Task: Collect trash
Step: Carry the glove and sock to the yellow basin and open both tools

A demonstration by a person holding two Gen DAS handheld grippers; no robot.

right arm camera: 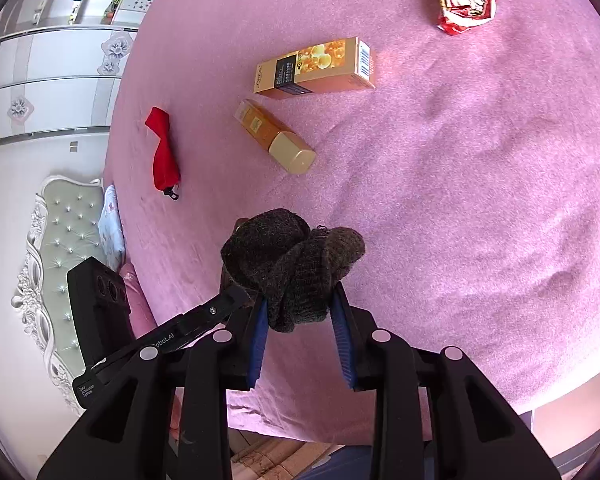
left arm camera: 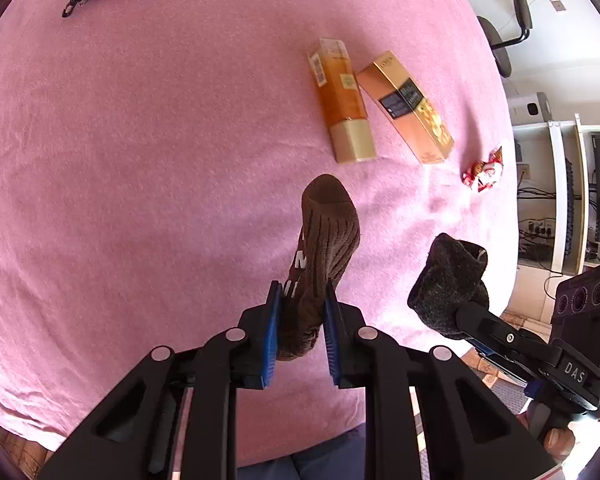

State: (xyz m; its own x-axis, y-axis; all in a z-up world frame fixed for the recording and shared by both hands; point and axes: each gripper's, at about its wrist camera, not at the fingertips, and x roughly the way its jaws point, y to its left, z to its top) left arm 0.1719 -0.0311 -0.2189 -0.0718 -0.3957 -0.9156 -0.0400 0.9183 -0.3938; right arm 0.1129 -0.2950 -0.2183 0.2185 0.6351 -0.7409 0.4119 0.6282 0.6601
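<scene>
Two socks are up off the pink bed (left arm camera: 140,160): the left gripper (left arm camera: 300,320) is clenched on a brown sock (left arm camera: 324,240), the right gripper (right arm camera: 302,320) on a bunched dark sock (right arm camera: 288,264). Both look soft, light and floppy, so a mid-body pinch suits. Probably the crinkly red wrapper (left arm camera: 482,174) near the bed's edge is the real trash, best nipped at a fold.

brown sock (left arm camera: 324,248) hanging lifted, blue pads pinching it | dark grey sock (right arm camera: 288,268) bunched, hanging clamped | red-white wrapper (left arm camera: 484,170) lying crumpled on pink cover
</scene>
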